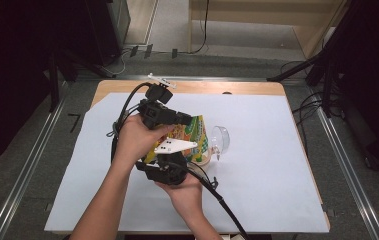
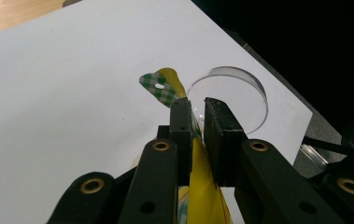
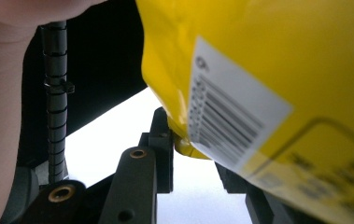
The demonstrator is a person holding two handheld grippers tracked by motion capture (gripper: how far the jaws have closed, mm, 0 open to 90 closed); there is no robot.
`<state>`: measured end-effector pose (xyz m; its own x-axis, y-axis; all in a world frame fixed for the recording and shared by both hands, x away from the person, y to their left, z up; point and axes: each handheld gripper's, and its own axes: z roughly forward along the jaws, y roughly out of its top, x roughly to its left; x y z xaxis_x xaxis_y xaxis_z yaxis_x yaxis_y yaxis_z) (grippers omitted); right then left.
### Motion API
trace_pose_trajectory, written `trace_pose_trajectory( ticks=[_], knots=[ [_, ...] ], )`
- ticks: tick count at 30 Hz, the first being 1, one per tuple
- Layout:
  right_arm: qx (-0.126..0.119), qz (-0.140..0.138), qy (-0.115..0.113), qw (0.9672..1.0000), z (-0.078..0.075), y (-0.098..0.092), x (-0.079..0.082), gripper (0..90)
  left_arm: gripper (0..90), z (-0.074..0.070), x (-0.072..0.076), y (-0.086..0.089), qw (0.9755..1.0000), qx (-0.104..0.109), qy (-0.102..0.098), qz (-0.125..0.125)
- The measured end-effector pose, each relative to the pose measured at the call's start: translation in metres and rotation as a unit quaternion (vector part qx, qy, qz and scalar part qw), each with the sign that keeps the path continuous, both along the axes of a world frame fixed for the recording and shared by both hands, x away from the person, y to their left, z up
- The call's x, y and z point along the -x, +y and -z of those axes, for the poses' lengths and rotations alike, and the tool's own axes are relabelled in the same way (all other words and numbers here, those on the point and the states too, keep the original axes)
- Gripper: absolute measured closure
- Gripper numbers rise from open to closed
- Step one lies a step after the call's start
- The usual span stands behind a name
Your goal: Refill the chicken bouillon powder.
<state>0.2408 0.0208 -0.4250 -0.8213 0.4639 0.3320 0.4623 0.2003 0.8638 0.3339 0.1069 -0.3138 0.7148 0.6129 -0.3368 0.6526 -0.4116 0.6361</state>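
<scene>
A yellow and green snack bag (image 1: 197,134) is held above the white sheet between both grippers. My left gripper (image 1: 186,120) comes from the left and is shut on the bag's upper edge; in the left gripper view its jaws (image 2: 198,111) pinch the yellow film (image 2: 203,186) below a green checked hang tab (image 2: 158,86). My right gripper (image 1: 176,156) points up from below. In the right gripper view it (image 3: 189,150) clamps the bag's lower corner, and the bag (image 3: 258,42) with its barcode label (image 3: 230,116) hides the right jaw.
A clear round plastic cup (image 1: 221,139) lies on its side just right of the bag, also seen past the left jaws as a clear cup (image 2: 240,93). A white sheet (image 1: 267,175) covers the wooden table (image 1: 202,87). Cables trail from both grippers.
</scene>
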Motion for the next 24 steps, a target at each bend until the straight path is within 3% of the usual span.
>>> trace_pose_trajectory(
  ticks=[16, 24],
  knots=[
    [0.002, 0.000, -0.001, 1.0000, -0.0024, -0.0003, 0.0014, 72.2, 82.2, -0.0017, 0.0010, -0.0002, 1.0000, -0.001, 0.000, 0.002],
    [0.004, -0.002, -0.003, 1.0000, -0.0046, 0.0007, 0.0037, 72.5, 82.0, -0.0031, 0.0015, 0.0020, 0.9999, 0.003, 0.009, 0.005]
  ],
)
